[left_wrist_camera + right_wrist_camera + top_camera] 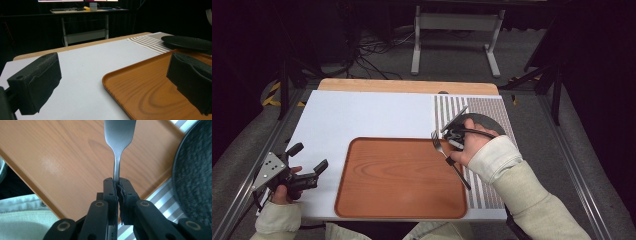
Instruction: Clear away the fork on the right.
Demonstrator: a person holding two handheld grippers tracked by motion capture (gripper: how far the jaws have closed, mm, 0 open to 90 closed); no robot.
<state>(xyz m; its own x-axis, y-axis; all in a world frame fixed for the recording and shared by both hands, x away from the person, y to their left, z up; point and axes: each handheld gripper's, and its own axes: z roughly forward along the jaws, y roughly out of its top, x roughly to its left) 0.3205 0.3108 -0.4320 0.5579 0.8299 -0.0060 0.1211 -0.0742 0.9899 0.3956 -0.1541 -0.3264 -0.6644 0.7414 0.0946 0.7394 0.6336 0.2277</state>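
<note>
While the right gripper [117, 185] has its fingers closed on the fork [447, 155] over the tray's [362, 200] right edge, the left gripper [307, 165] rests open on the tabletop [362, 115]. The fork looks stiff, light, slippery; hold mid-handle.

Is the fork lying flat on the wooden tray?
No, the right claw is clamped on the fork and holds it up above the wooden tray.
</note>
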